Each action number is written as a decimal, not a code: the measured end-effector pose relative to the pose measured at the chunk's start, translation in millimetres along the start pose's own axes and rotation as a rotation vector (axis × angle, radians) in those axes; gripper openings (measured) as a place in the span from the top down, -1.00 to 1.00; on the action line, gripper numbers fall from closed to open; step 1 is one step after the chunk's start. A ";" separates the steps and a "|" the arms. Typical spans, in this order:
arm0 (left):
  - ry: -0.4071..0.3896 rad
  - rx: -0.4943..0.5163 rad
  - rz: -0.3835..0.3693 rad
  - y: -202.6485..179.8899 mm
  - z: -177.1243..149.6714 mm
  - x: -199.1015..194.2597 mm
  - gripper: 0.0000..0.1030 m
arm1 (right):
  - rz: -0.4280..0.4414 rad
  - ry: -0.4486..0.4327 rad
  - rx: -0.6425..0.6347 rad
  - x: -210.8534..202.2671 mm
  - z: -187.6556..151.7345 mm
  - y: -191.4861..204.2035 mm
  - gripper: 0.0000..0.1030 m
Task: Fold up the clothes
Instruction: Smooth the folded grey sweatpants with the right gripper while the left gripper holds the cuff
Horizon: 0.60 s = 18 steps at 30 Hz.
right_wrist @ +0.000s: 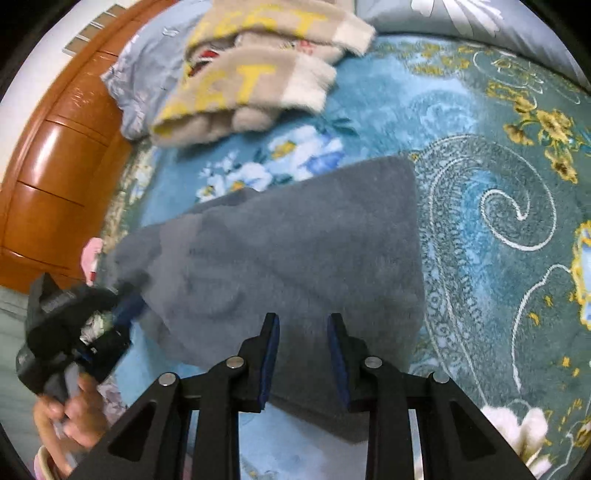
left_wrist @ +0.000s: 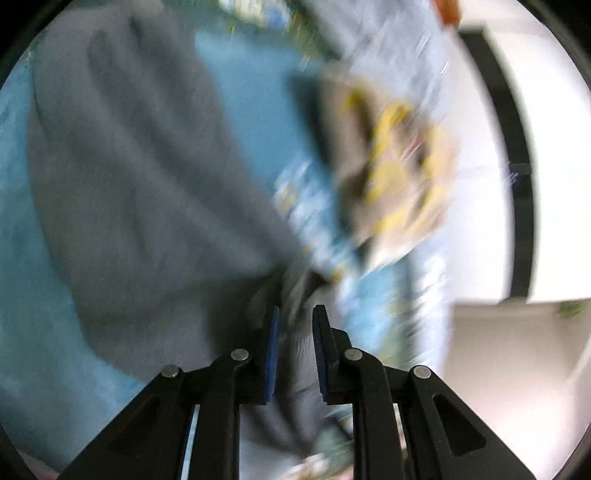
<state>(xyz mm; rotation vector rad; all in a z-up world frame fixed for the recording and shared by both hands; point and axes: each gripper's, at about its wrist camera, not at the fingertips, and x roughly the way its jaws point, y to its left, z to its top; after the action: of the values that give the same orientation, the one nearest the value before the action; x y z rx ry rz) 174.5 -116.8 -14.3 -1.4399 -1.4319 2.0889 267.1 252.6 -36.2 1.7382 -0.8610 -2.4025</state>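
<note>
A grey fleece garment (right_wrist: pixel 288 251) lies spread on the blue flowered bedspread (right_wrist: pixel 498 206). It also shows in the blurred left wrist view (left_wrist: pixel 140 192). My left gripper (left_wrist: pixel 295 332) is shut on a bunched fold of the grey garment at its edge; in the right wrist view it (right_wrist: pixel 122 310) holds the garment's left corner. My right gripper (right_wrist: pixel 303 332) is open and empty, hovering over the garment's near part.
A folded beige and yellow fleece piece (right_wrist: pixel 258 70) lies at the far side of the bed on a pale blue cloth (right_wrist: pixel 144 74). A wooden bed frame (right_wrist: pixel 55 155) runs along the left. A grey pillow (right_wrist: pixel 461 18) sits far right.
</note>
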 end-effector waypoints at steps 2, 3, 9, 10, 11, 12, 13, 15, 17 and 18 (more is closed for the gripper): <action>-0.106 -0.043 -0.079 -0.9 29.9 -32.5 0.54 | -0.001 0.001 -0.005 -3.9 -3.7 1.3 0.42; -0.144 -0.061 -0.084 -0.5 41.7 -44.1 0.50 | -0.005 0.005 -0.008 -4.2 -5.3 1.9 0.42; -0.281 -0.158 0.110 88.9 132.9 -94.0 0.20 | -0.042 0.051 0.006 11.8 -9.9 10.5 0.42; -0.280 -0.174 0.136 101.5 139.1 -78.0 0.14 | -0.043 0.058 0.013 14.9 -10.0 12.2 0.42; -0.263 -0.189 0.149 124.2 148.7 -82.7 0.09 | -0.043 0.064 0.020 18.0 -9.1 15.4 0.42; -0.244 -0.199 0.140 139.9 154.2 -88.0 0.06 | -0.044 0.071 0.026 21.1 -8.2 18.6 0.42; -0.227 -0.206 0.124 150.0 157.1 -89.0 0.05 | -0.045 0.078 0.032 24.2 -7.2 21.7 0.42; -0.197 -0.186 0.101 158.4 181.5 -68.6 0.04 | -0.047 0.089 0.048 30.1 -3.6 27.0 0.42; -0.178 -0.151 0.092 156.9 188.7 -52.2 0.03 | -0.053 0.095 0.056 32.8 -0.2 33.4 0.42; -0.175 -0.140 0.062 155.8 191.2 -47.9 0.03 | -0.060 0.094 0.052 32.7 0.7 35.3 0.42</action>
<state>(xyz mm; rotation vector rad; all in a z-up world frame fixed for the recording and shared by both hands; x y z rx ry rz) 92.5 -336.7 -104.1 -1.3972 -1.6483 2.2415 244.9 211.5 -47.8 1.9049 -0.8795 -2.3332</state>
